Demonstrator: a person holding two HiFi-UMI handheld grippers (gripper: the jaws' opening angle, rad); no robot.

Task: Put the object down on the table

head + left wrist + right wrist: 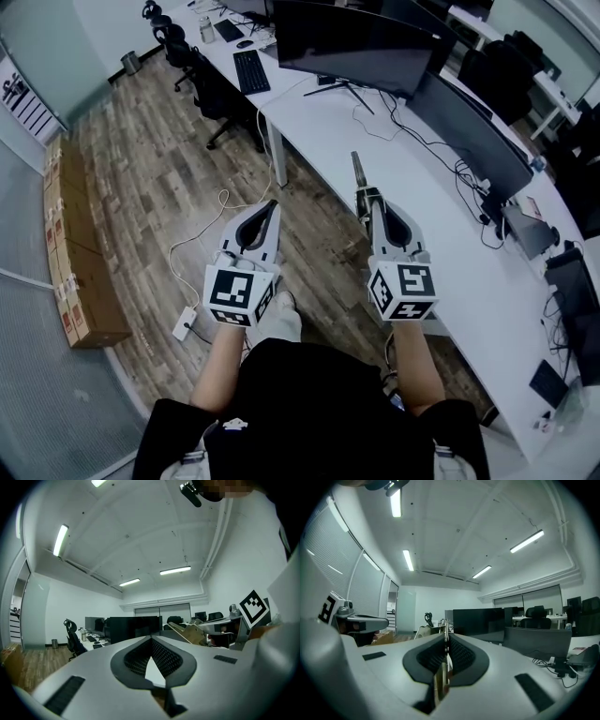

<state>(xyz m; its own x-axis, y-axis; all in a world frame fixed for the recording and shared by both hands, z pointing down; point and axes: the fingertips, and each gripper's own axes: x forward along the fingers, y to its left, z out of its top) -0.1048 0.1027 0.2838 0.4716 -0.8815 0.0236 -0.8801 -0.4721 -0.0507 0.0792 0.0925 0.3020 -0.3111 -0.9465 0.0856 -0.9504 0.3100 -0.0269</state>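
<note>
The left forearm [222,361] and right forearm [413,361] reach forward side by side, each holding its gripper level. The left gripper [274,208] is closed on nothing, over the wooden floor [141,187]. The right gripper [363,195] clamps a thin flat object [356,173] edge-up. Its long axis points straight away, in the air at the white bench [450,244]'s near edge.

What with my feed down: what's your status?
Right hand-held gripper shut on thin flat object. Left hand-held gripper shut, empty. Object not yet on table; nothing blocking.
</note>
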